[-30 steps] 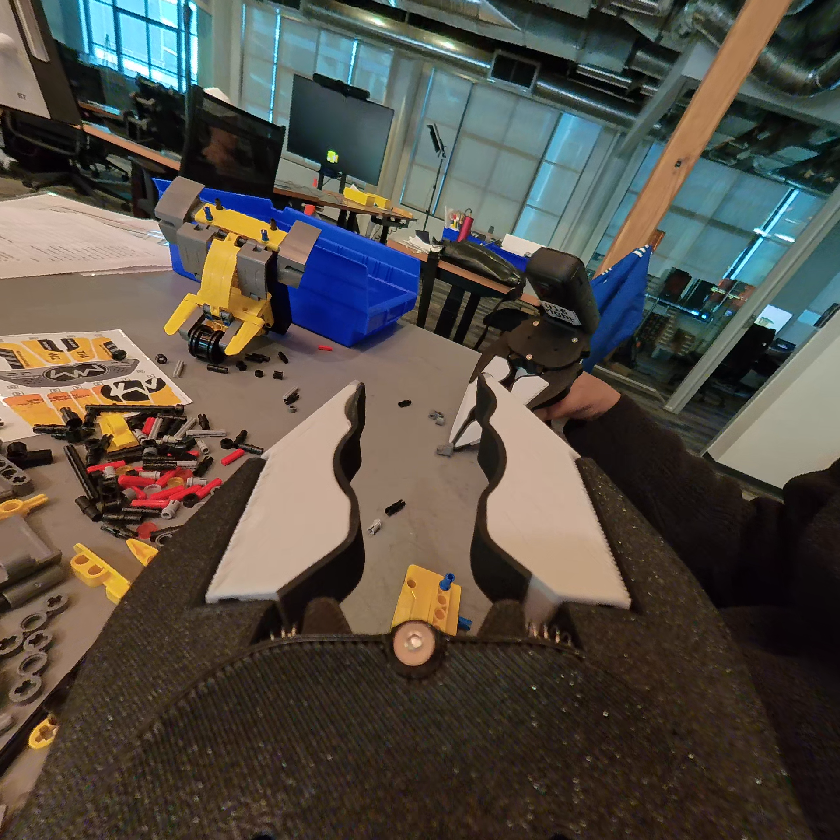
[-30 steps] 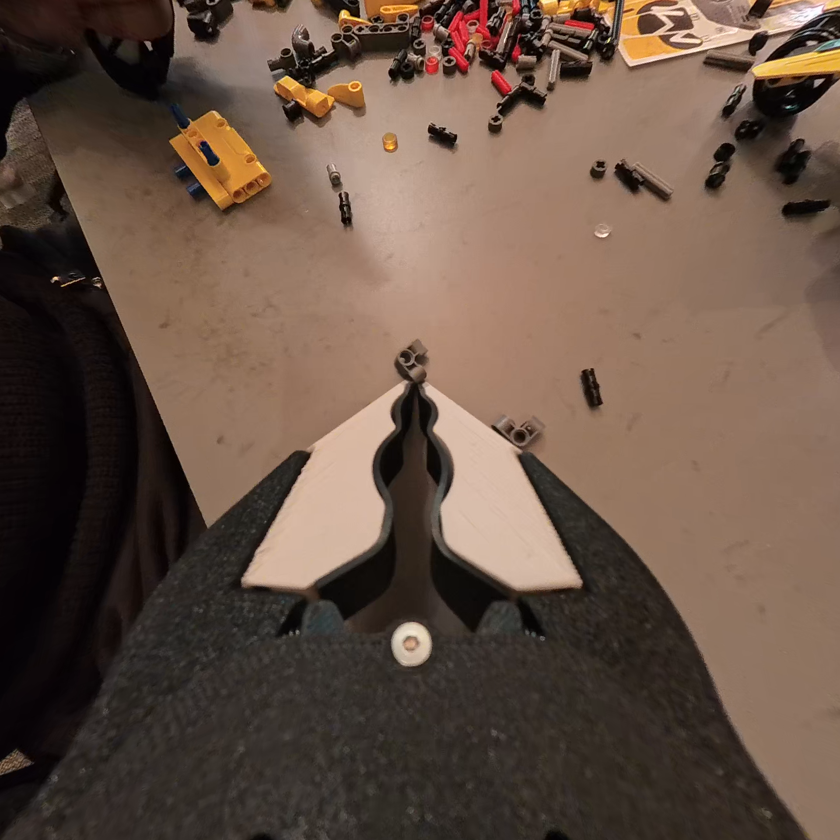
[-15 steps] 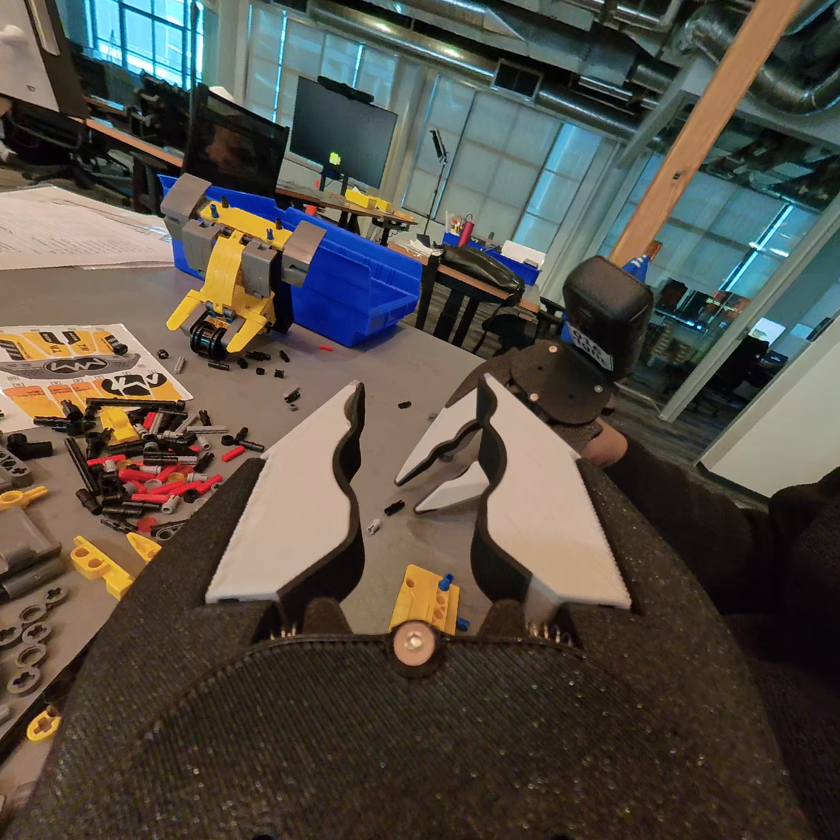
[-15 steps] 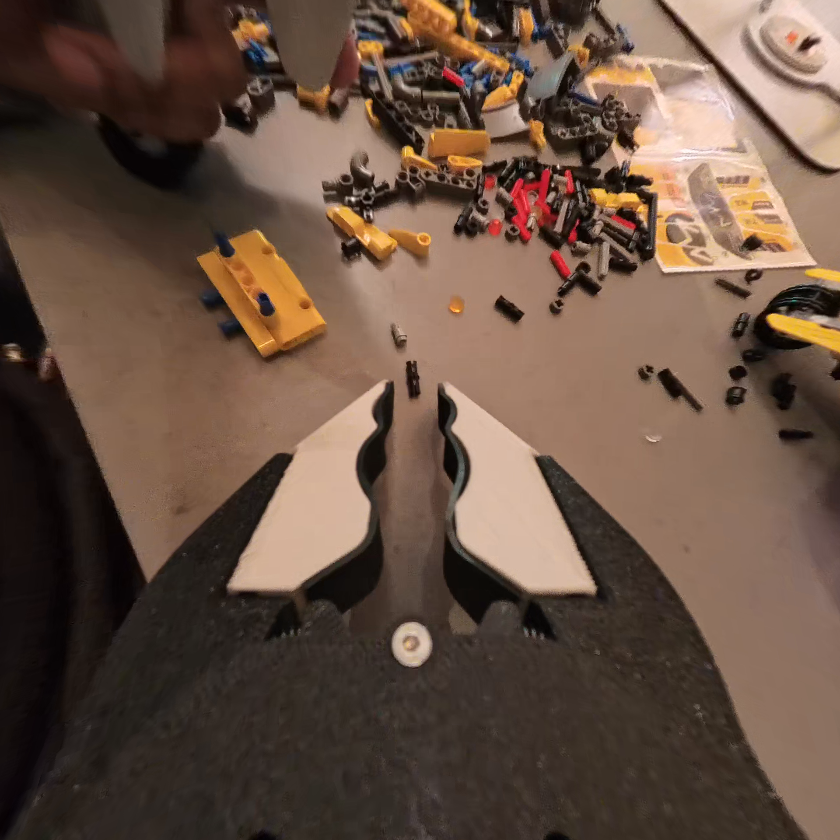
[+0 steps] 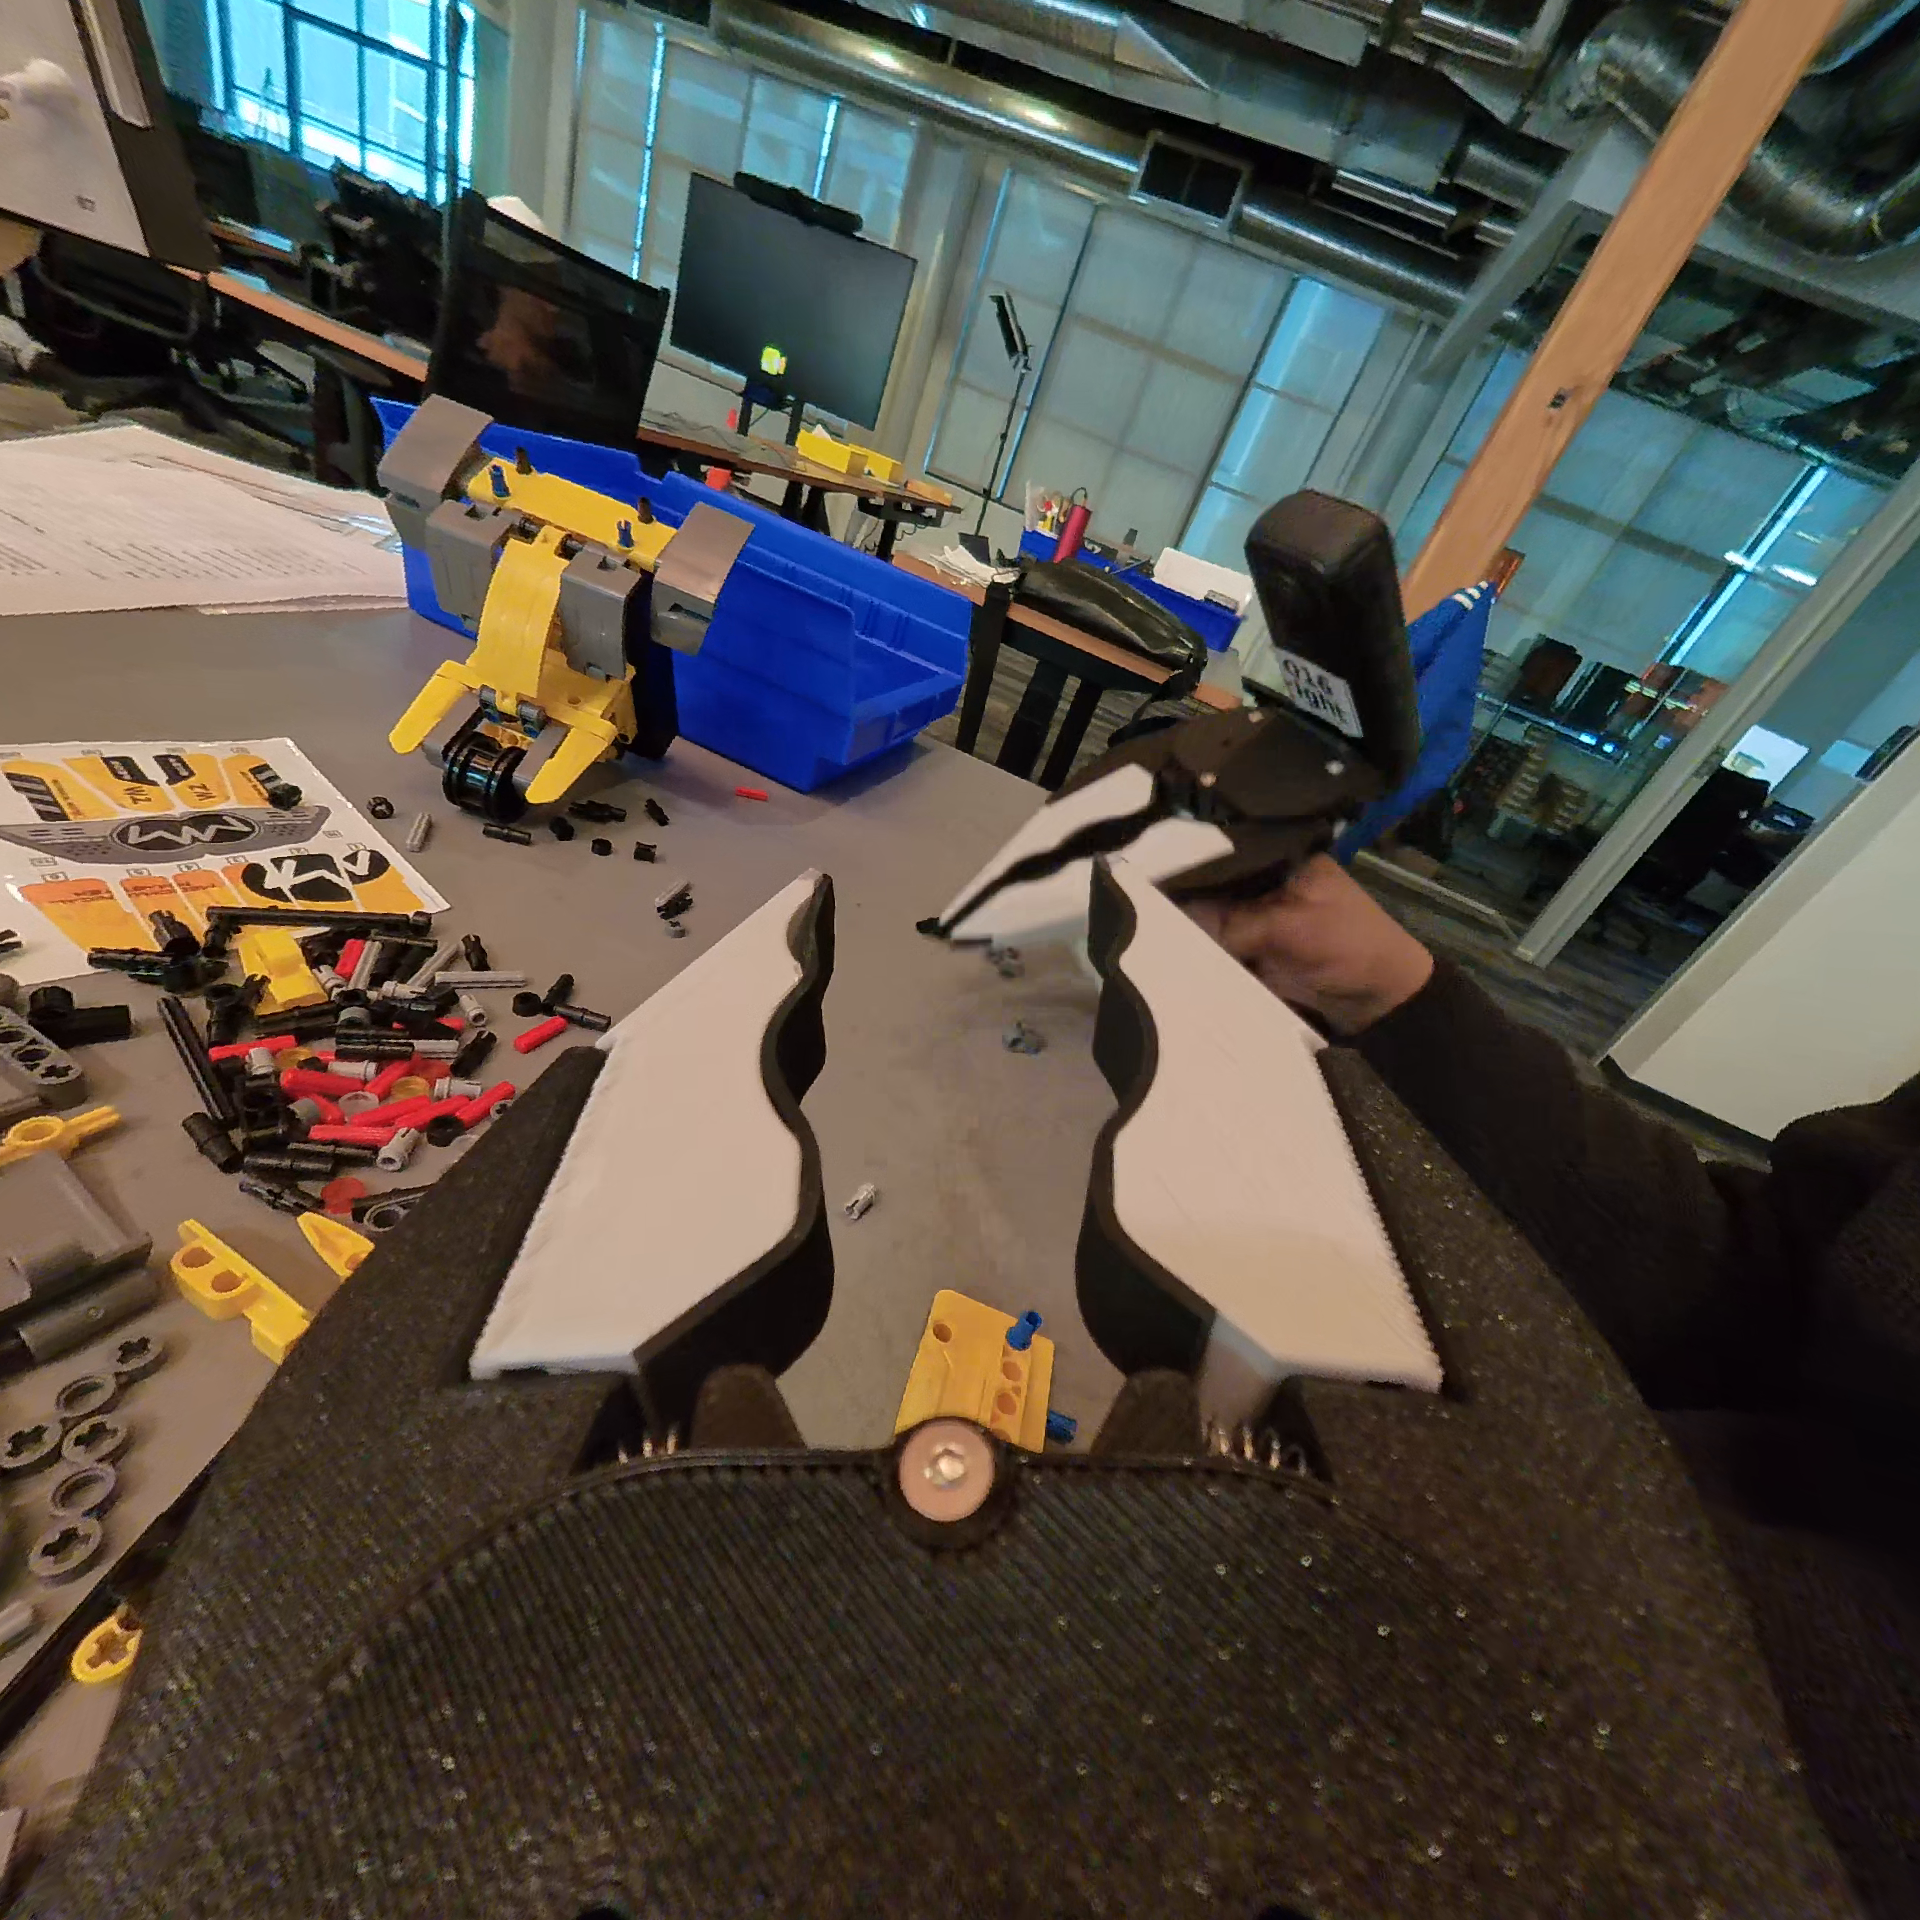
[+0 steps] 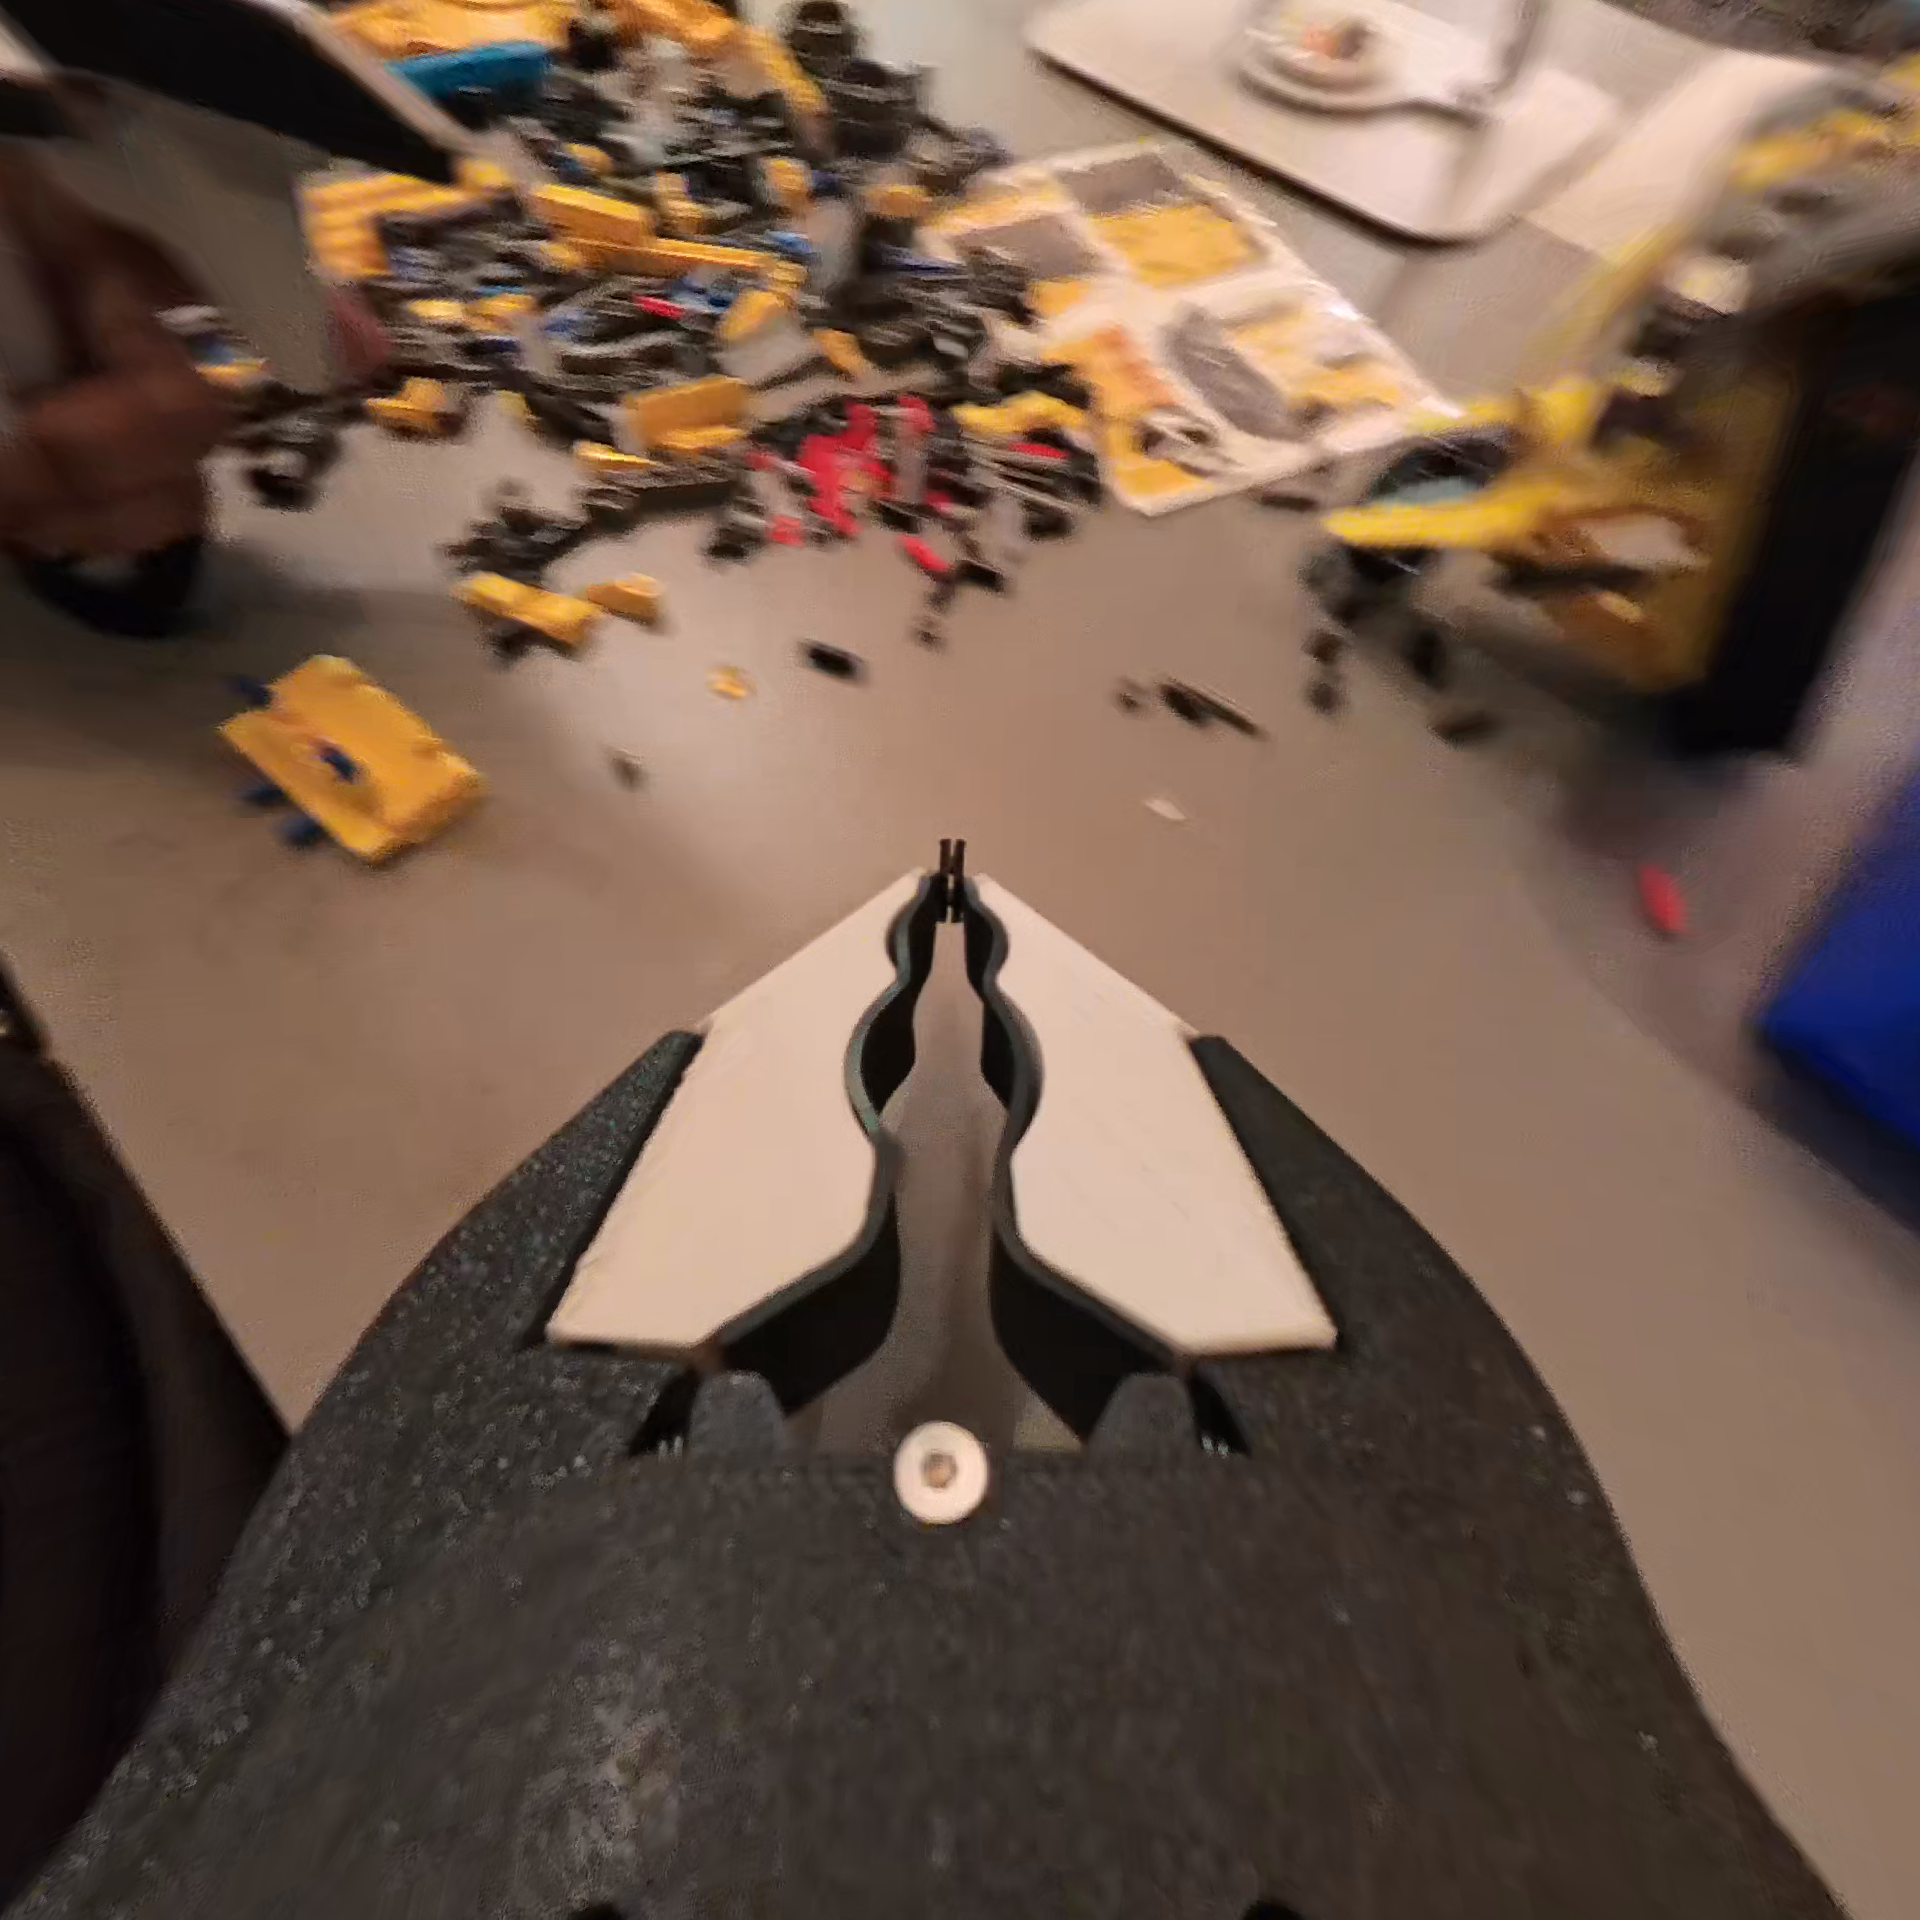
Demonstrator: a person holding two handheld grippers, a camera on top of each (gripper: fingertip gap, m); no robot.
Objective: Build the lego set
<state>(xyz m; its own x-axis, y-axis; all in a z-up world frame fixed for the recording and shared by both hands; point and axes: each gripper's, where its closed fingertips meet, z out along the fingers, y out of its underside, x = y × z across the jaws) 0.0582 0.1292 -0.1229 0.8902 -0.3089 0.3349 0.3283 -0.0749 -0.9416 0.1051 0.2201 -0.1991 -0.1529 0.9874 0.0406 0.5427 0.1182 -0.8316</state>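
**Black pin picked up by right gripper**

A small black pin [image 6: 950, 881], loose on the table [image 5: 935, 1101] a moment ago, is now pinched at the right gripper [image 6: 948, 883] tips and lifted. Left gripper [image 5: 961, 904] is held apart, empty, over the yellow block [image 5: 977, 1361], the likely insertion target.

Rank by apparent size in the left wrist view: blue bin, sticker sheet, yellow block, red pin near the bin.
1. Blue bin
2. Sticker sheet, close behind
3. Yellow block, partly hidden and nearest the camera, so unsure
4. Red pin

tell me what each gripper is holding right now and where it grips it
The right gripper pinches a small black pin at its fingertips, one end poking out. The left gripper is open and holds nothing.
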